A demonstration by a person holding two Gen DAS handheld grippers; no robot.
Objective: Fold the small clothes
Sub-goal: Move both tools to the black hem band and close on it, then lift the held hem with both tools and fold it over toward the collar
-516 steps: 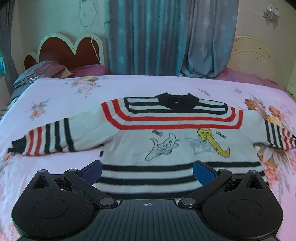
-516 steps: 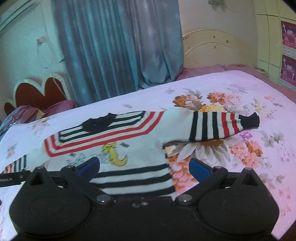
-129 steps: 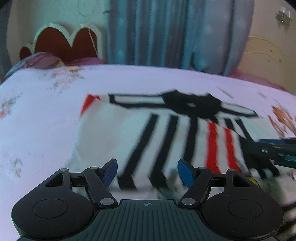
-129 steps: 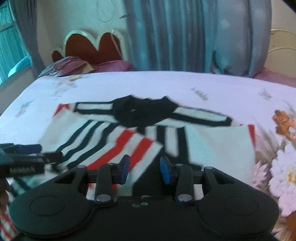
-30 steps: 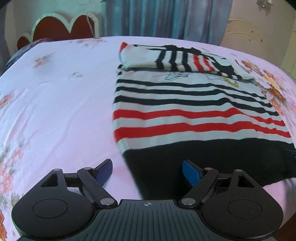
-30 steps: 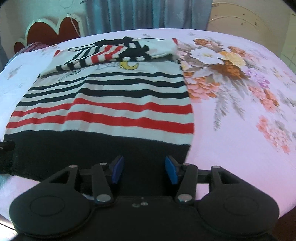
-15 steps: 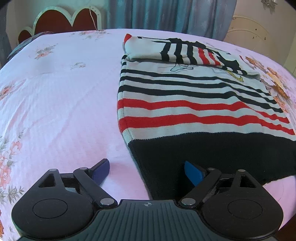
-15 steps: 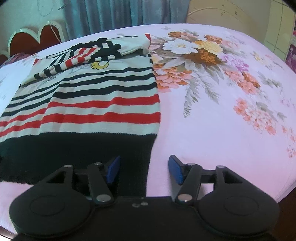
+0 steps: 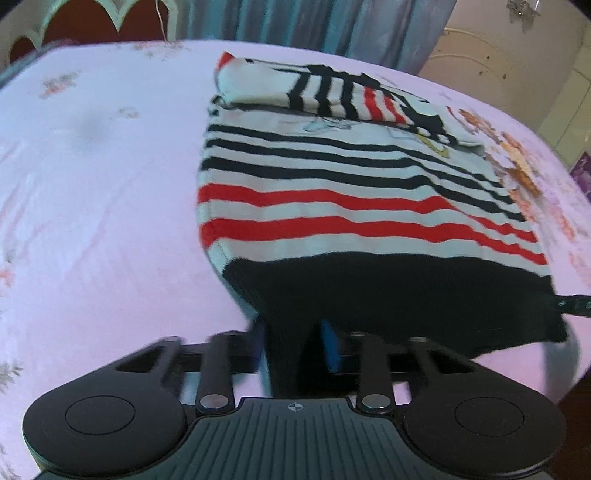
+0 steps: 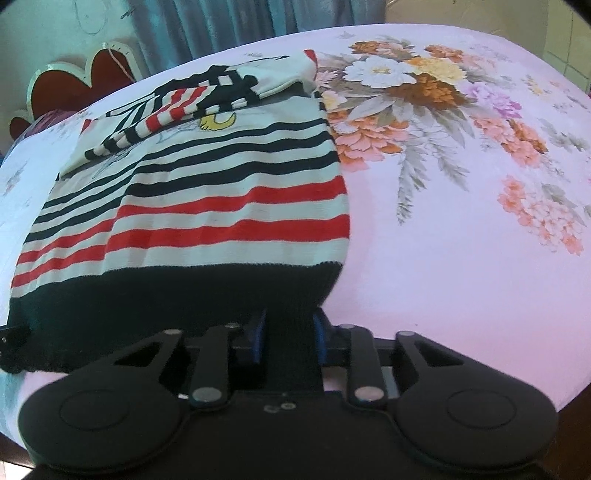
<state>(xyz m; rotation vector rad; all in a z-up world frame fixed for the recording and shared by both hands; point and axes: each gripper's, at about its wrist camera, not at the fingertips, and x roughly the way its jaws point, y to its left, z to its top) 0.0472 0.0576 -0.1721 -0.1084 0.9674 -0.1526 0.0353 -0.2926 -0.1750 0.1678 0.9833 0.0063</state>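
- Where curtains [image 9: 295, 22] hung behind, a pink floral bed [image 9: 92, 192] bore the striped sweater [image 9: 332, 192], sleeves folded in.
- Left tongs [image 9: 293, 347] and right tongs [image 10: 288, 338] were closing, each pinching its black hem.

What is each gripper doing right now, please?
Left gripper: jaws closing on the sweater's black hem.
Right gripper: jaws closing on the same hem, other corner.

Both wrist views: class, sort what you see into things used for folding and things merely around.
Used for folding:
striped sweater
left gripper, closing on its black hem
right gripper, closing on the hem

Merely around:
floral bedsheet
curtains
headboard
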